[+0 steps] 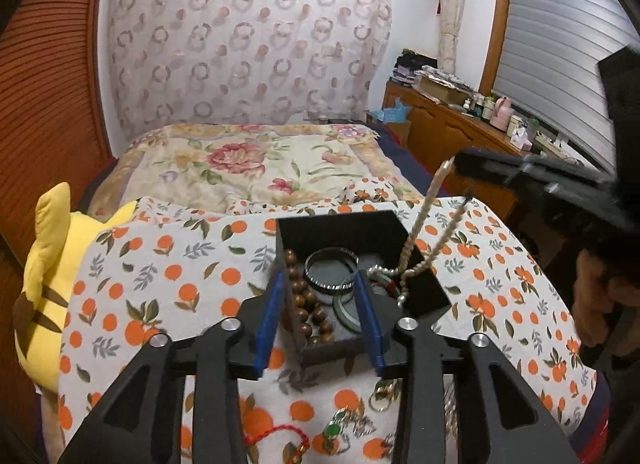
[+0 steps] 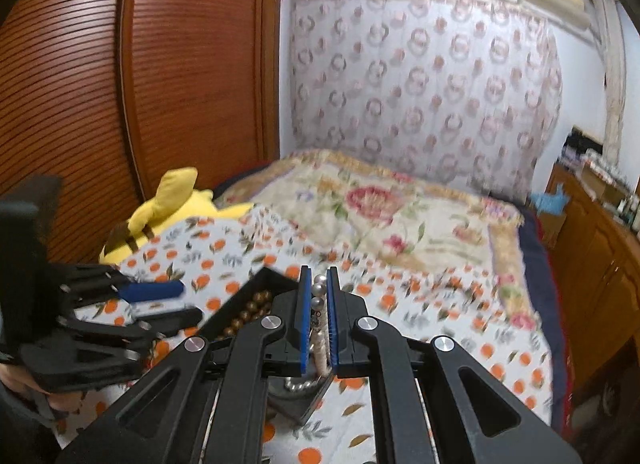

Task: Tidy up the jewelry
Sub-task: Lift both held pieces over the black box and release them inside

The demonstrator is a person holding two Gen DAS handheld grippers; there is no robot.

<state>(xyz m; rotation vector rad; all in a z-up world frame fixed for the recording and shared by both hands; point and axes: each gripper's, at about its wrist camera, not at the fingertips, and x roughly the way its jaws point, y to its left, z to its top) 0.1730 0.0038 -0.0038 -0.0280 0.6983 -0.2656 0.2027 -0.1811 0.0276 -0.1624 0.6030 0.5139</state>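
Pearls (image 1: pixel 426 215) hang as a doubled strand from the right gripper (image 2: pixel 319 316), whose jaws are clenched on the strand's top; the wrist view shows beads squeezed between the blue pads (image 2: pixel 305 316). The strand's long axis runs steeply, top leaning up and to the right toward the gripper, bottom trailing down-left into the black box (image 1: pixel 340 223). Its lower end already rests in a small heap inside the box's right part, so the grip looks meant to feed the length down gradually instead of dropping it in a tangle.

The left gripper (image 1: pixel 320 316) sits at the box's near corner with jaws released and partly spread, one pad (image 1: pixel 269 320) outside the left wall, the other over the interior. Nothing is pinched between them; I judge it is there to steady the box.

Inside lie brown beads (image 1: pixel 308 304) on the left and bangles (image 1: pixel 331 270) in the middle. More pieces wait on the orange-print cloth (image 1: pixel 160 264) near the camera: a red cord (image 1: pixel 276 434) and a gold clasp (image 1: pixel 384 394).
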